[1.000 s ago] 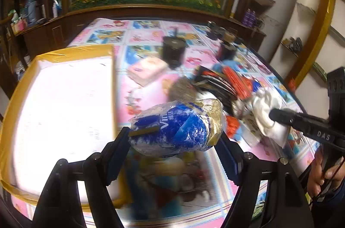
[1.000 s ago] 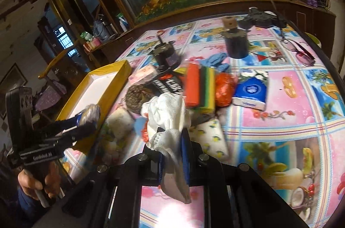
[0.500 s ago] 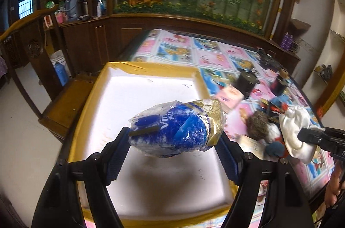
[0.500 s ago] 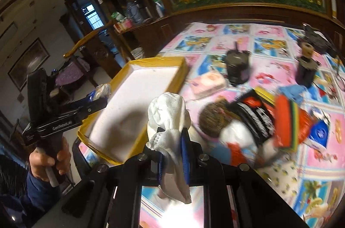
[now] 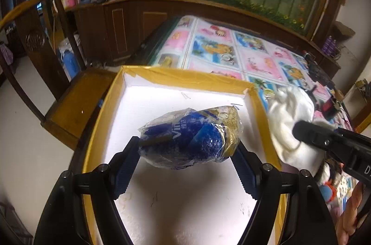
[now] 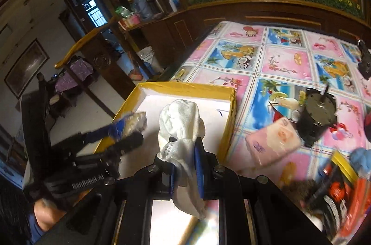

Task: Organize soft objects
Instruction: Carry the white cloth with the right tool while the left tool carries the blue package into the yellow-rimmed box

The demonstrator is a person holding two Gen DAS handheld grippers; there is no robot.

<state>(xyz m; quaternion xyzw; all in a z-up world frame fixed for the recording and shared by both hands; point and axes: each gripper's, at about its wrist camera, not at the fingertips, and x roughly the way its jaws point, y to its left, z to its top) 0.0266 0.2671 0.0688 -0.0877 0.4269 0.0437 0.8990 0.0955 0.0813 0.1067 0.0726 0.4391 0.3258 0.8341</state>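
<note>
Your left tongs [image 5: 186, 147] grip a blue pack [image 5: 190, 136] by its 2 ends, jaws wide, pads pressed on the plastic wrap. The pack hangs in the air over the white inside of the yellow box [image 5: 162, 77], not touching the floor of it. Your right tongs [image 6: 185, 161] are pinched almost fully closed on a white cloth [image 6: 180, 122]; the cloth bunches up above the pads and a tail droops below them. It hangs over the box's near right part, beside the right wall. The 2 tongs are near each other, not touching. The box sits at the left end of the surface [image 6: 285, 59]. A pink pack [image 6: 273, 145] and a black cup [image 6: 317, 115] lie on the surface right of the box.
</note>
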